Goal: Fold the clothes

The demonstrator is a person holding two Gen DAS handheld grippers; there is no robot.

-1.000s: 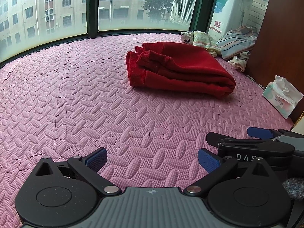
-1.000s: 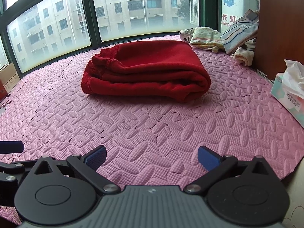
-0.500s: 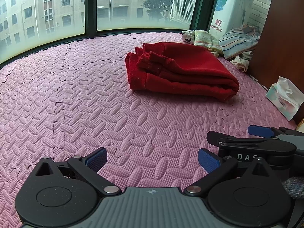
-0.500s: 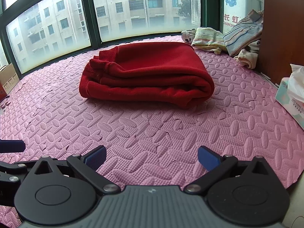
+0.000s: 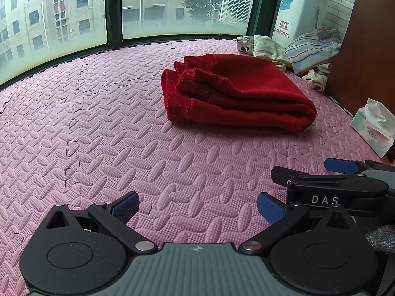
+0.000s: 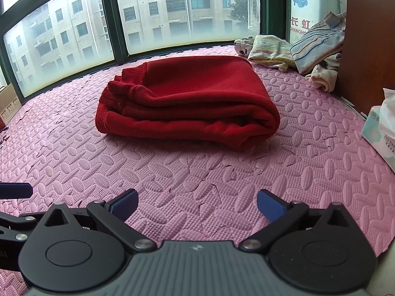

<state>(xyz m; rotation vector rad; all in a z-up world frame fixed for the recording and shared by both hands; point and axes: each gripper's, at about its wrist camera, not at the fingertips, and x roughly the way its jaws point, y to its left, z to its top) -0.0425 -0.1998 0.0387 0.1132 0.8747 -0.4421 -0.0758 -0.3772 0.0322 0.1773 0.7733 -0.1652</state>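
Note:
A red garment (image 5: 237, 93) lies folded in a thick stack on the pink foam mat (image 5: 98, 135); it also shows in the right wrist view (image 6: 187, 103). My left gripper (image 5: 197, 206) is open and empty, low over the mat, well short of the garment. My right gripper (image 6: 196, 203) is open and empty, also short of the garment. The right gripper shows in the left wrist view (image 5: 313, 175) at the lower right. A blue fingertip (image 6: 14, 189) of the left gripper shows at the left edge of the right wrist view.
A pile of loose clothes (image 5: 301, 51) lies at the back right by the window (image 5: 172, 2). A tissue pack (image 5: 372, 125) sits at the right beside a brown wooden panel (image 5: 365, 49). A cardboard box (image 6: 8, 101) stands at the far left.
Both grippers have moved a little closer to the red garment, which looms larger in both views. Both stay open. The garment has not moved.

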